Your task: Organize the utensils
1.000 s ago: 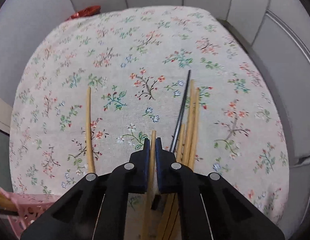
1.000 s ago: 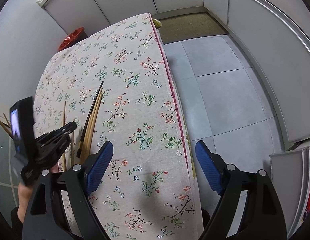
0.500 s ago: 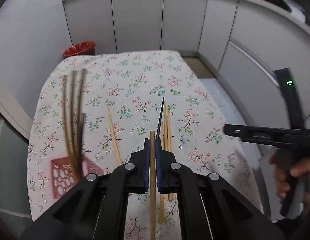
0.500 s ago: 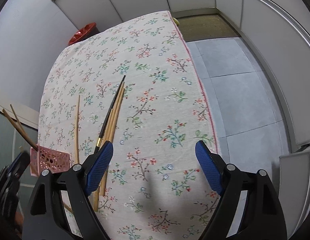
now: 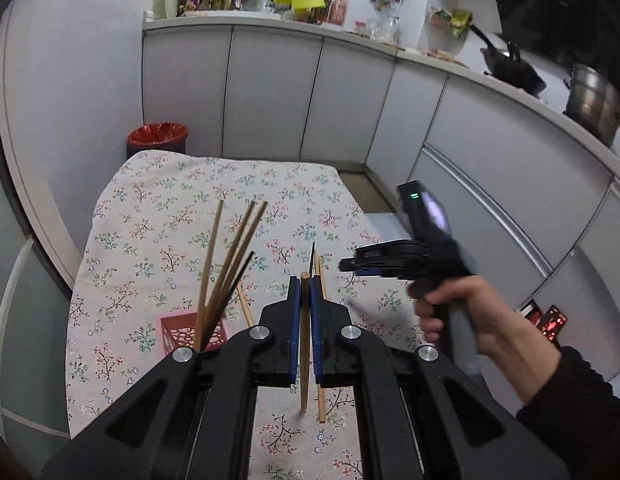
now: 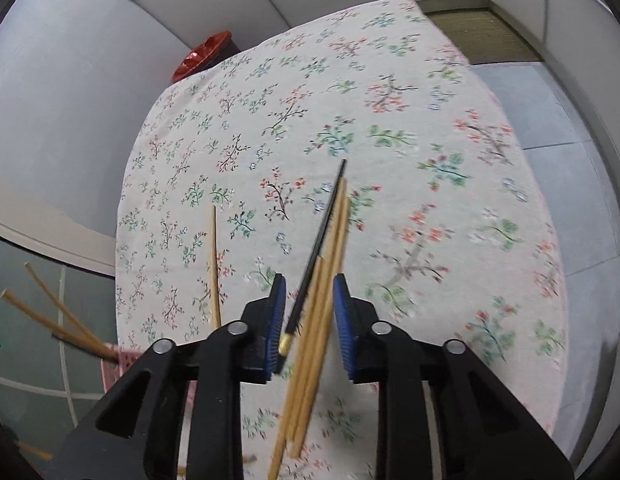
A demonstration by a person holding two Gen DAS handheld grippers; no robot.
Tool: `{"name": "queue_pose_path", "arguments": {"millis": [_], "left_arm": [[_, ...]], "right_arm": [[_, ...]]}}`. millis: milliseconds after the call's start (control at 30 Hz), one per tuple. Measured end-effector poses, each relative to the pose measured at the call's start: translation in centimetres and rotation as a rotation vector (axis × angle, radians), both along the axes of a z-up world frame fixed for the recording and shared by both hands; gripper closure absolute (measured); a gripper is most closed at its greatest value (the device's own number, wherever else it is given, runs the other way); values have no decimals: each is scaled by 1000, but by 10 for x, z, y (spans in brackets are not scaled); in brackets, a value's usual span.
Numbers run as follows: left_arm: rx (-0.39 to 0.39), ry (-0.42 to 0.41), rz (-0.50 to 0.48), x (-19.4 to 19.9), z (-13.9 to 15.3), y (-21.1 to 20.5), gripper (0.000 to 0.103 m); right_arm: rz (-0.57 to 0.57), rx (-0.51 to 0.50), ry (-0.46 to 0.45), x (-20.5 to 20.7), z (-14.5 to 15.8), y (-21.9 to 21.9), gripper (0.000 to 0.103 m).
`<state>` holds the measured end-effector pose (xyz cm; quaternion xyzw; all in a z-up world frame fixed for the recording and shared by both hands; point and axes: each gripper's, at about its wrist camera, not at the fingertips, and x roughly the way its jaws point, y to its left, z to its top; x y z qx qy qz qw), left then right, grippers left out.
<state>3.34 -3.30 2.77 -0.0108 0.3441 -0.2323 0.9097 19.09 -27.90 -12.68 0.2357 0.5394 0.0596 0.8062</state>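
My left gripper (image 5: 305,280) is shut on one wooden chopstick (image 5: 305,360), held above the floral tablecloth (image 5: 169,208). A pink basket (image 5: 181,332) at the lower left holds several upright chopsticks (image 5: 229,256). In the right wrist view, my right gripper (image 6: 308,292) is low over the cloth, its jaws half closed around a bundle of wooden chopsticks (image 6: 318,320) and one black chopstick (image 6: 322,224); the pads look just clear of them. One lone chopstick (image 6: 213,256) lies left of the bundle. The pink basket (image 6: 113,360) shows at the lower left.
A red bin (image 5: 157,138) stands beyond the table's far end, against grey cabinets (image 5: 269,92). A person's hand (image 5: 470,312) holds the right gripper's handle. The tablecloth's right edge (image 6: 550,208) drops to a tiled floor (image 6: 582,120).
My left gripper has risen and tilted up with the chopstick still clamped. My right gripper has come down over the bundle, and its jaws have narrowed from wide open.
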Motion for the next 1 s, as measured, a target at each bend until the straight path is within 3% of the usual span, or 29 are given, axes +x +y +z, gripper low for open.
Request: {"name": "queue_pose_path", "arguments": {"millis": [133, 400, 567, 633, 1000], "left_arm": [[-30, -2, -11, -3, 5, 16, 98], [-64, 14, -2, 1, 5, 45, 98], [-71, 27, 13, 7, 3, 57, 98], [-71, 29, 21, 8, 2, 59, 98], [-98, -25, 57, 1, 16, 72, 98]], "right_arm": [[7, -4, 33, 27, -17, 13, 84], [-38, -107, 102, 60, -50, 21, 86], [-19, -274, 34, 63, -47, 38, 95], [-24, -266, -4, 59, -47, 39, 97], [-60, -207, -192, -5, 32, 31, 99]]}}
